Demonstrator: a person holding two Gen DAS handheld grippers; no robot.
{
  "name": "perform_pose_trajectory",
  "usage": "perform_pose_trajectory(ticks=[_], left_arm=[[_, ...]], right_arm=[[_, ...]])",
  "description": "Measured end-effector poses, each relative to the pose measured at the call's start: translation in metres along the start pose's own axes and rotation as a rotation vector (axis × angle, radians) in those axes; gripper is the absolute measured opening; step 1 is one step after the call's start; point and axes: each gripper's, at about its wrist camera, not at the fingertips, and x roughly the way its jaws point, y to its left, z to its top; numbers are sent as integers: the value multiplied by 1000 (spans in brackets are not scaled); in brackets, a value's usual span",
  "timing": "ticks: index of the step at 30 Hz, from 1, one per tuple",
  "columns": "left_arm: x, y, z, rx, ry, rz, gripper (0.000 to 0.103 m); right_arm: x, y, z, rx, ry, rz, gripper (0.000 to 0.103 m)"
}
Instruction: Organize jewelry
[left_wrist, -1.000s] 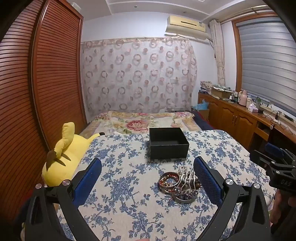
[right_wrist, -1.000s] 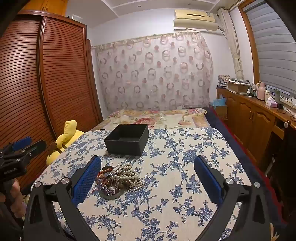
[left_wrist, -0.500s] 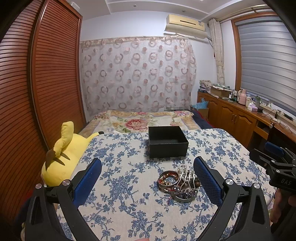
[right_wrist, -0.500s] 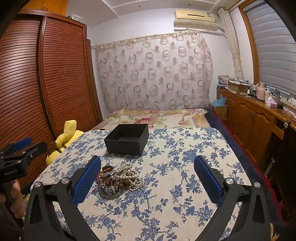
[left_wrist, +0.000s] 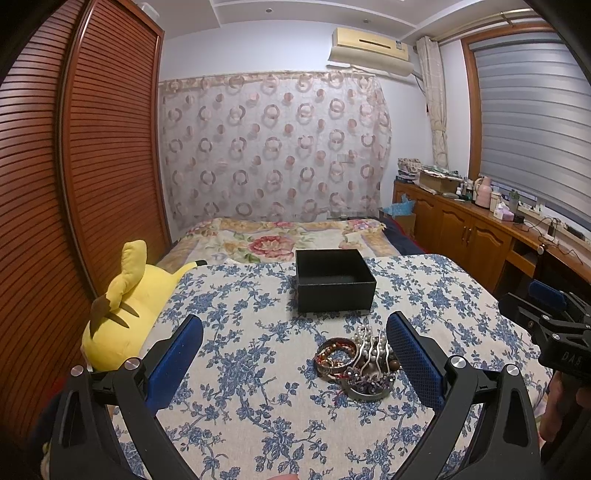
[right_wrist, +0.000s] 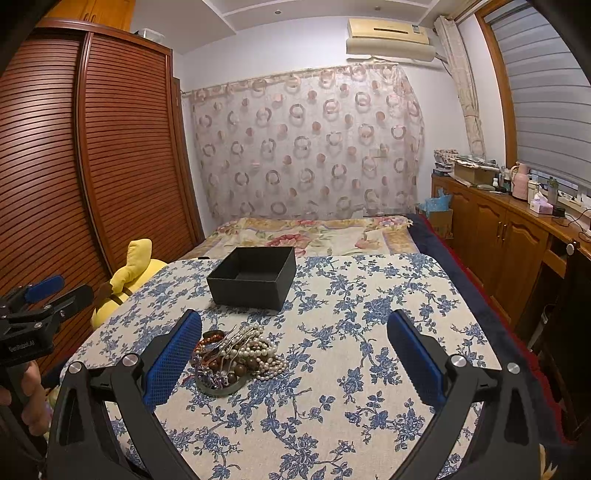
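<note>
1. left gripper is hovering over the desk, fingers spread wide, gripping nothing.
2. right gripper is hovering likewise, fingers apart.
3. jewelry pile is lying on the desk near the black box.

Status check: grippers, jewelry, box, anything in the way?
Left gripper open, empty. Right gripper open, empty. Jewelry pile untouched on the tablecloth; black box open behind it. Path between them clear.

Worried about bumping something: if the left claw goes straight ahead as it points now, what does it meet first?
Probably the black box, which sits ahead between its open fingers; the jewelry pile lies nearer but off to the right. Depth is hard to judge.
</note>
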Motion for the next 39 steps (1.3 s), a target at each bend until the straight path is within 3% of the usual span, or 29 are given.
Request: perform_pose_trajectory(ticks=[39], left_arm=[[-5, -1, 4, -3, -12, -8, 96]], right_arm=[[-3, -1, 0, -2, 2, -1, 101]])
